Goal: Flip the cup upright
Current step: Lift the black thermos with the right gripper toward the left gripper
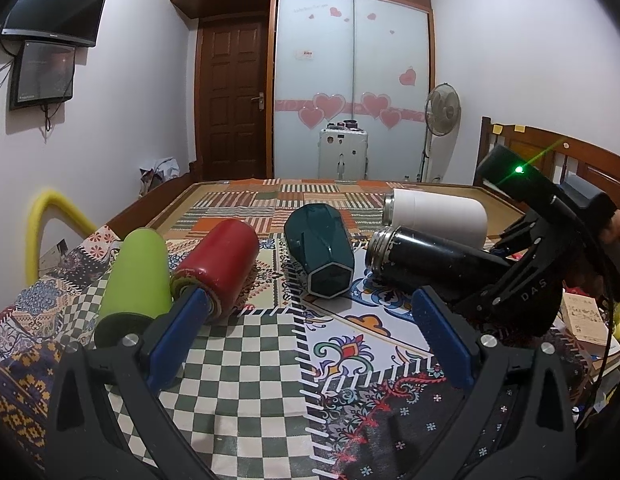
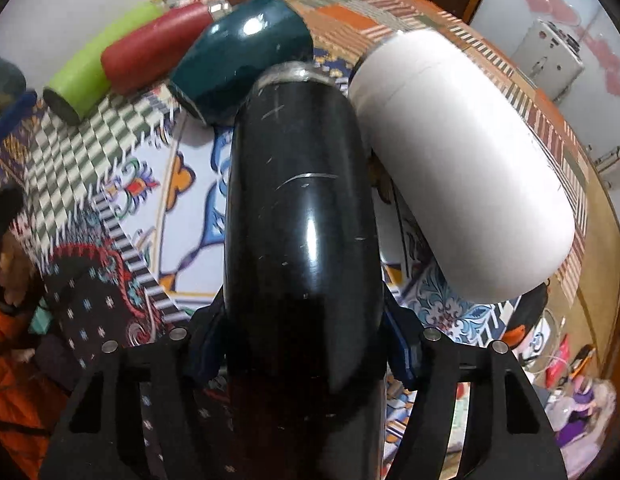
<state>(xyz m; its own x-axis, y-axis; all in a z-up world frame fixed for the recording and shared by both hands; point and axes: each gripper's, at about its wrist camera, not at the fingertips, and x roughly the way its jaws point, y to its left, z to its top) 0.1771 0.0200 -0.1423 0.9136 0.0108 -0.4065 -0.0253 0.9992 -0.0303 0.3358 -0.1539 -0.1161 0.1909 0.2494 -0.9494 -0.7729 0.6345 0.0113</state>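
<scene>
Several cups lie on their sides on a patterned cloth: a green cup [image 1: 134, 280], a red cup [image 1: 222, 260], a dark teal faceted cup [image 1: 321, 252], a white cup [image 1: 437, 216] and a black cup [image 1: 429, 260]. My right gripper [image 2: 306, 344] is shut on the black cup [image 2: 302, 208] near its base; the cup's steel rim points away toward the teal cup [image 2: 242, 64]. The white cup [image 2: 461, 160] lies touching it on the right. My left gripper [image 1: 306, 328] is open and empty, low over the cloth in front of the red and teal cups.
The cloth [image 1: 250, 380] covers a bed with a wooden frame [image 1: 549, 148]. A yellow tube [image 1: 42, 216] stands at the left edge. A suitcase [image 1: 343, 156] and a fan [image 1: 441, 112] stand at the far wall. Clutter lies at the right [image 1: 581, 320].
</scene>
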